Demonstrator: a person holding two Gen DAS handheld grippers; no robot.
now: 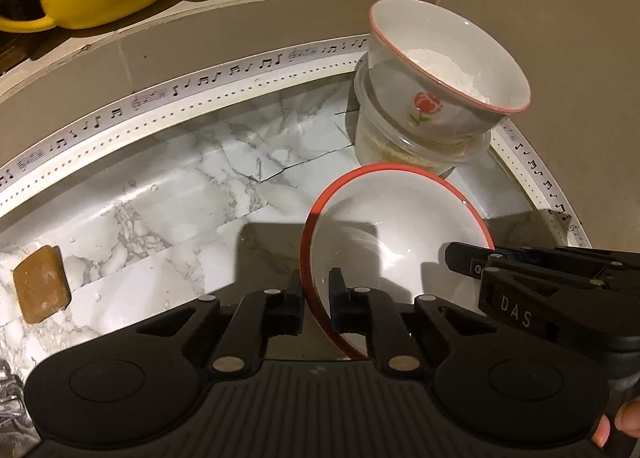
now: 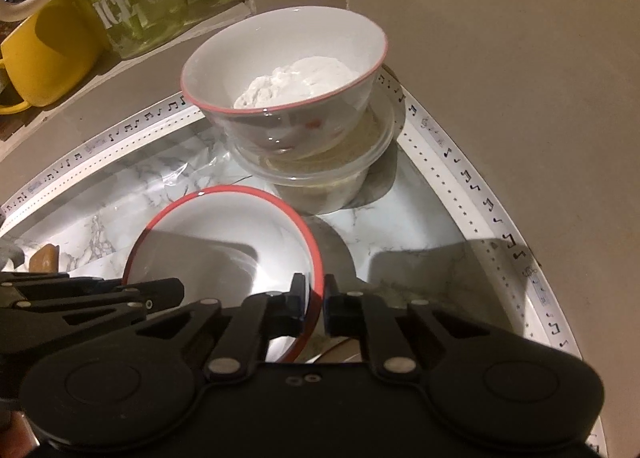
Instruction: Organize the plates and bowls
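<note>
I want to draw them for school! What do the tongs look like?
Both tongs are matte black plastic. The left tongs have two big round bumps on a ribbed body, thin linked bars with silver rivets, and dark blue pads on the fingertips. The right tongs look the same, and from the side they show pale letters "DAS". No cables show, just a bit of skin at the edge.

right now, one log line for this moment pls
left gripper: shut on red-rimmed bowl | right gripper: shut on same rim | flower bowl: on glass container

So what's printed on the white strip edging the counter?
Black music notes on the white strip; left wrist view shows them best.
</note>
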